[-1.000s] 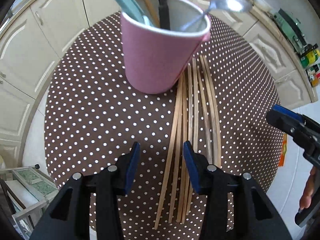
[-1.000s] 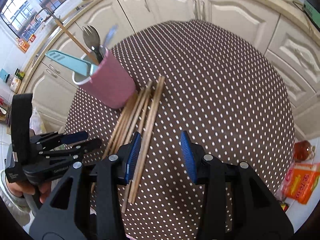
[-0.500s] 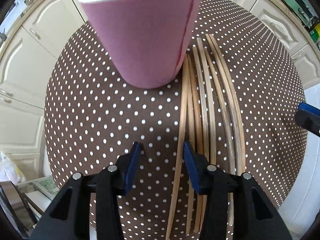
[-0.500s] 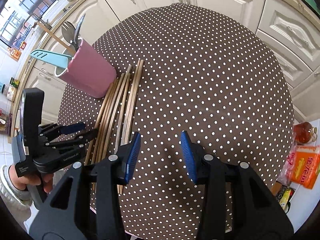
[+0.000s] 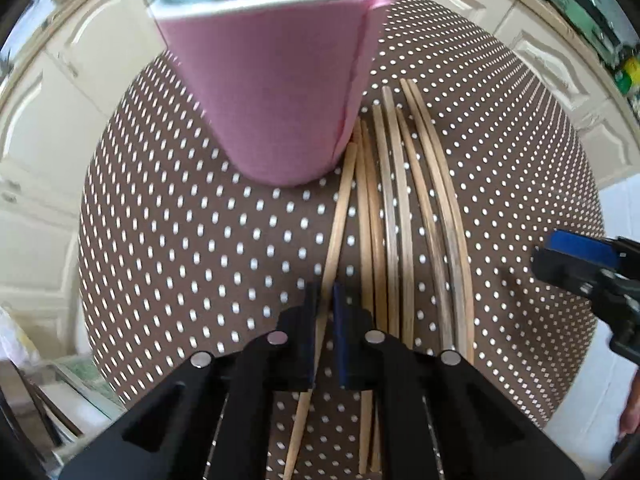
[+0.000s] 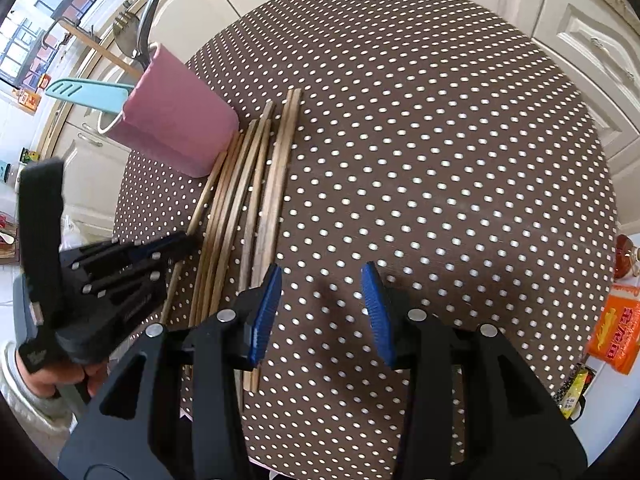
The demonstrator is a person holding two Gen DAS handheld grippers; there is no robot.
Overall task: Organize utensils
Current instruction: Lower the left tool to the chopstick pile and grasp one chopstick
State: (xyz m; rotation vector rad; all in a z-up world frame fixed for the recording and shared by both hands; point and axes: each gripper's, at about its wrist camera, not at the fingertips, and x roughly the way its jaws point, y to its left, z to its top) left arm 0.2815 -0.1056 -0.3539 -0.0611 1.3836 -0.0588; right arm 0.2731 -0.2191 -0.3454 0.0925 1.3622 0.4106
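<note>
A pink cup (image 5: 276,92) (image 6: 176,128) stands on the brown dotted table (image 5: 180,240) (image 6: 440,140). It holds a teal spatula (image 6: 88,90), a metal fork (image 6: 140,32) and other handles. Several wooden chopsticks (image 5: 400,220) (image 6: 248,192) lie side by side right of the cup. My left gripper (image 5: 325,304) (image 6: 180,242) points down, its jaws closing on the leftmost chopstick (image 5: 340,216), which runs between the blue pads. My right gripper (image 6: 318,308) (image 5: 576,252) hangs open over bare cloth right of the bundle, with nothing between its fingers.
Cream cabinet doors (image 6: 580,40) ring the round table. An orange packet (image 6: 616,332) and a bottle (image 6: 626,252) sit beyond the table's right edge. A hand (image 6: 60,380) holds the left gripper at the left.
The left gripper's jaws went from wide apart to shut around the leftmost chopstick. The right gripper has sunk closer to the cloth beside the bundle.
</note>
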